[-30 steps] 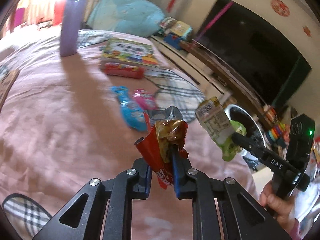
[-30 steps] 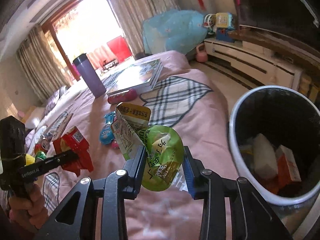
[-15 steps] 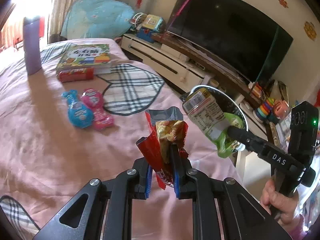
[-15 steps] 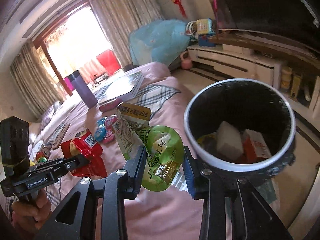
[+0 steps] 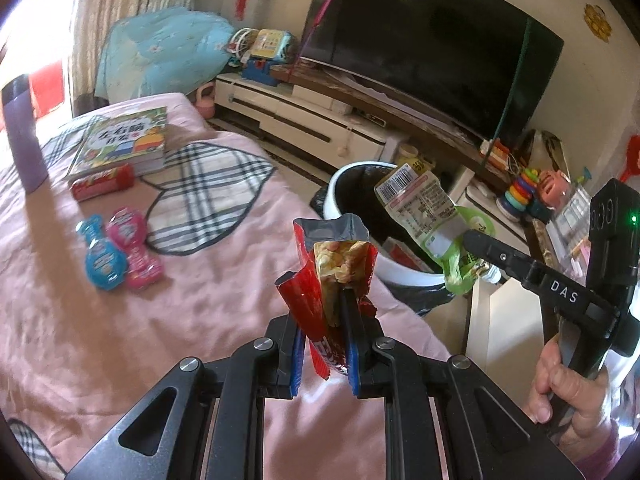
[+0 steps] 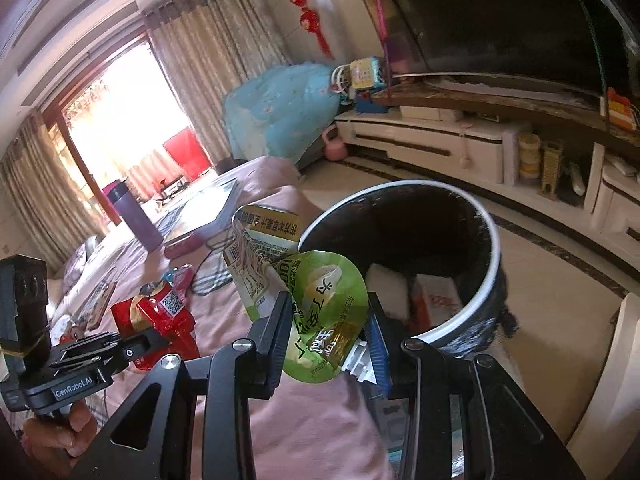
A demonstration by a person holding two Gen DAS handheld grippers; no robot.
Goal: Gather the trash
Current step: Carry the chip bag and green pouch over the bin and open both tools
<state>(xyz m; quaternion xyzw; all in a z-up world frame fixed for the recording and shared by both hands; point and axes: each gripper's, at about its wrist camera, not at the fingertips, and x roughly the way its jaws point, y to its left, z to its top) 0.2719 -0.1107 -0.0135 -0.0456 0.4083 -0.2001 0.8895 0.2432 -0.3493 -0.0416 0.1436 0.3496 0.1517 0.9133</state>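
Since a second ago both claws have travelled across the bed toward the waste bin, which now looms larger and closer in both views; each grip is unchanged.

Far left on the pink bed (image 5: 120, 320) stands a purple flask (image 5: 22, 136), closed with a dark lid. Beside it a picture book (image 5: 120, 144) lies flat with a red packet (image 5: 102, 182) against its near edge. Nearer, a blue pouch (image 5: 102, 260) and a pink pouch (image 5: 136, 248) lie side by side, touching.

In the middle, the left claw (image 5: 324, 344) is clamped on a torn red snack wrapper (image 5: 332, 276), held upright above the bed's edge, its top gaping open with yellowish print showing inside.

To the right, the white-rimmed bin (image 6: 400, 200), lined in black, stands on the floor just beside the bed. Inside lie a white block (image 6: 386, 284) and an orange-and-white carton (image 6: 436, 300). The right claw (image 6: 328, 340) grips a crumpled green drink pouch (image 6: 324, 308), held at the bin's near rim, not yet inside.
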